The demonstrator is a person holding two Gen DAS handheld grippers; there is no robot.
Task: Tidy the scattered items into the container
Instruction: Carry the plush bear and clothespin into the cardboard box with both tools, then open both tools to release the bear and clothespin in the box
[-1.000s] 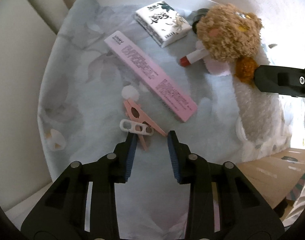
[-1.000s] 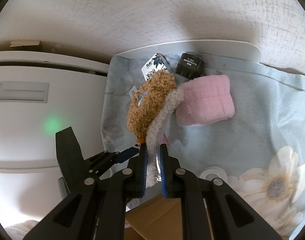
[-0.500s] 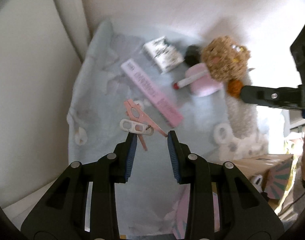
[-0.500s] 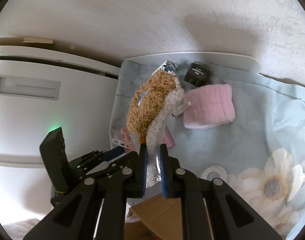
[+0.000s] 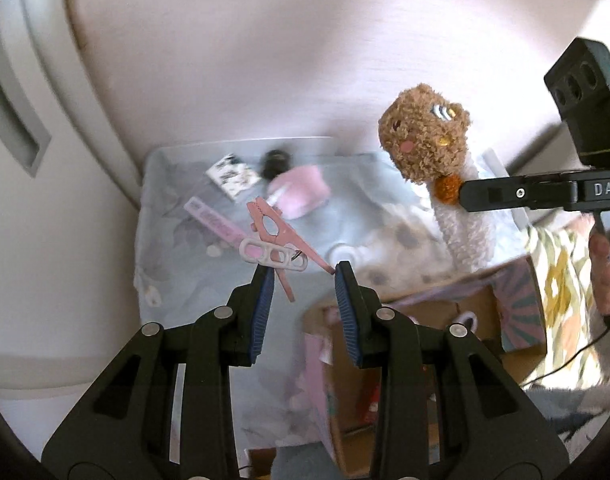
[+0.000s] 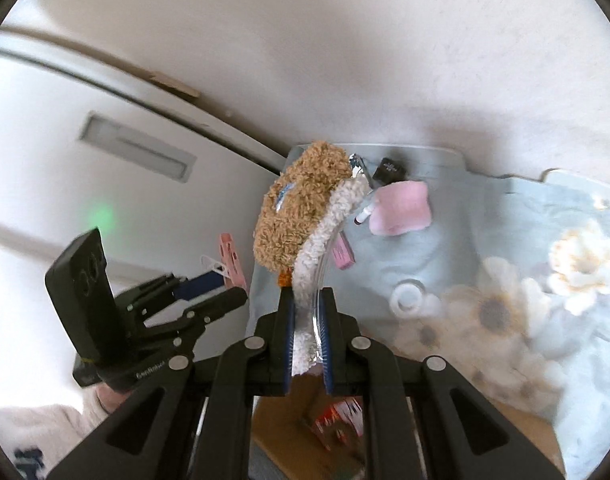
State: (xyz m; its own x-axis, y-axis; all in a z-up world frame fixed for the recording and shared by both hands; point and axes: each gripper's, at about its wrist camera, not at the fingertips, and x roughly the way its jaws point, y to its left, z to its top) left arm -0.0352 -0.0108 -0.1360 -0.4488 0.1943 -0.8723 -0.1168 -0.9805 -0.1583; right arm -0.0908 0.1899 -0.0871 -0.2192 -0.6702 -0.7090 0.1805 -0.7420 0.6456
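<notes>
While both tongs carry loads — left tongs [image 5: 301, 270] pinching a pink clothespin [image 5: 273, 230], right tongs [image 6: 307, 312] clamping the plush toy [image 6: 301, 216] — several items remain on the bench [image 6: 465, 256].

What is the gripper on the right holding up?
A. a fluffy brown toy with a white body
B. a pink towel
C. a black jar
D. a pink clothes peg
A: the right gripper is shut on the white body of the fluffy brown toy, which hangs in the air, while the pink towel lies on the cloth.
</notes>
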